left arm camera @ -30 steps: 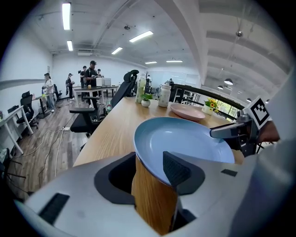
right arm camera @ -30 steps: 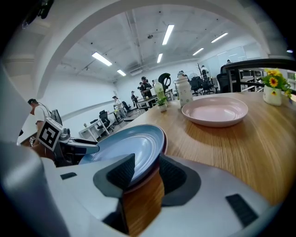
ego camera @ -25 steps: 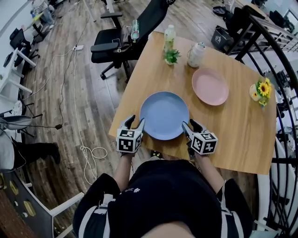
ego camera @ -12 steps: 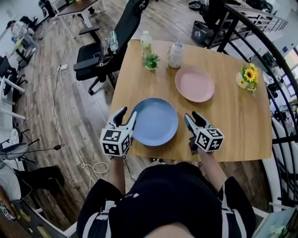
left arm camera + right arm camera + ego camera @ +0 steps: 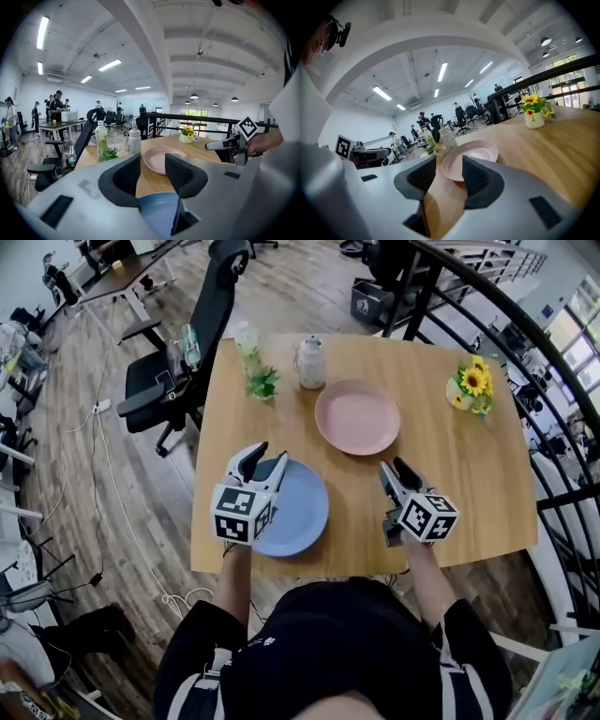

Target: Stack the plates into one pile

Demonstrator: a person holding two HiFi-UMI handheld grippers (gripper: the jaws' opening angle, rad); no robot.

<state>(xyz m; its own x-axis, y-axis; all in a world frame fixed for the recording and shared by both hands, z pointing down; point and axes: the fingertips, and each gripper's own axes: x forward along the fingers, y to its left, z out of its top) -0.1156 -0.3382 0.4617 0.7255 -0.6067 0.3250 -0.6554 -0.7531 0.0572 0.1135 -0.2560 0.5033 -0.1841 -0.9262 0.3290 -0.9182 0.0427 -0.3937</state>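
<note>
Blue plate (image 5: 298, 507) lies just beneath the left gripper (image 5: 255, 461), jaws open; pink plate (image 5: 357, 416), beyond it, faces the right gripper (image 5: 397, 472), jaws likewise open and empty.

The person wears a black top (image 5: 328, 643) that fills the lower middle of the head view. White stripes run down the sleeve (image 5: 208, 673) at lower left, with a small white mark (image 5: 269, 622) near it. The left gripper (image 5: 265, 465) and right gripper (image 5: 392, 474) have pale grey shells. Each has dark ribbed pads (image 5: 125, 176) and a cube (image 5: 242, 514) of black-and-white square markers.
</note>
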